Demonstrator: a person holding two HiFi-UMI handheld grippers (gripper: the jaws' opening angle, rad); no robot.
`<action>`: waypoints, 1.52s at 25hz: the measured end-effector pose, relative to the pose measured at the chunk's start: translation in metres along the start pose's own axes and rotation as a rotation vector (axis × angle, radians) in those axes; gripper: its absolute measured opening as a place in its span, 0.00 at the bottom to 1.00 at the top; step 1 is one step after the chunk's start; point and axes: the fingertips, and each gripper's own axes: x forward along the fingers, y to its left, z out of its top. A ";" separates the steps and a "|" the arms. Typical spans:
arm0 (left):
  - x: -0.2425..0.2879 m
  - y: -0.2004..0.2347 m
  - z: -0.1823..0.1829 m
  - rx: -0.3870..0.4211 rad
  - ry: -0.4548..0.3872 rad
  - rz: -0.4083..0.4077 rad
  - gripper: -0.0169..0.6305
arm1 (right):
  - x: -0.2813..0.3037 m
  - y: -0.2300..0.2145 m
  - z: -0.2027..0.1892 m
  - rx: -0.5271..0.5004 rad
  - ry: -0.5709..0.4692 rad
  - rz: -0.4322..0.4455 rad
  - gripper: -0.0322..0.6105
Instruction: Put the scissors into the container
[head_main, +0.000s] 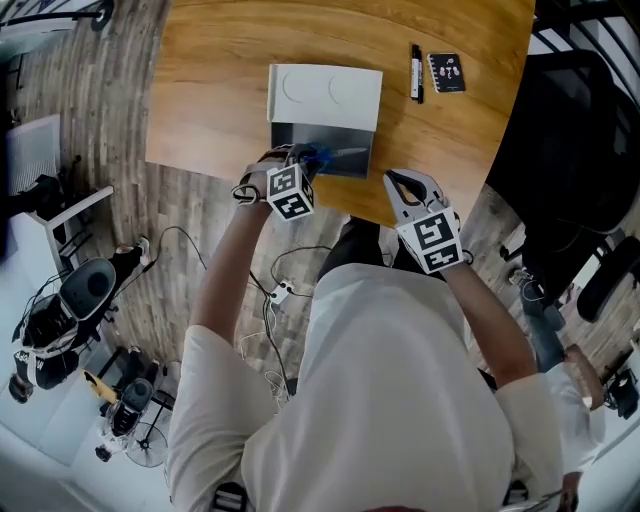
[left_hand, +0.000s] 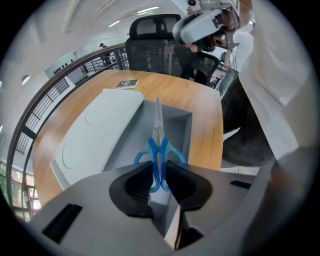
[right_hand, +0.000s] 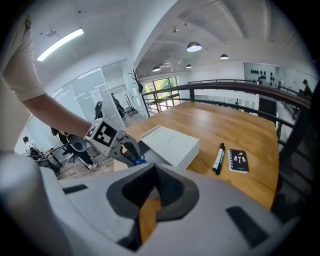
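Observation:
Scissors with blue handles are clamped at the handles by my left gripper, and their closed blades point away from me. They hang over the open grey container, which stands at the near edge of the wooden table. In the head view the scissors show just past the left gripper, above the container. My right gripper is shut with nothing in it, off to the container's right over the table edge. In its own view the right gripper has its pads together.
A white lid lies against the container's far side. A black marker and a small black notebook lie at the back right of the table. A black office chair stands to the right of the table.

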 end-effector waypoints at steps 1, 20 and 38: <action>0.003 0.000 0.000 0.014 0.007 -0.009 0.14 | 0.000 0.001 -0.001 0.002 0.000 0.001 0.05; 0.042 0.003 -0.014 0.066 0.110 -0.031 0.15 | -0.002 -0.003 -0.019 0.045 0.012 -0.035 0.05; 0.025 0.014 -0.011 -0.124 0.036 0.007 0.27 | -0.012 0.007 -0.012 0.042 -0.012 -0.066 0.05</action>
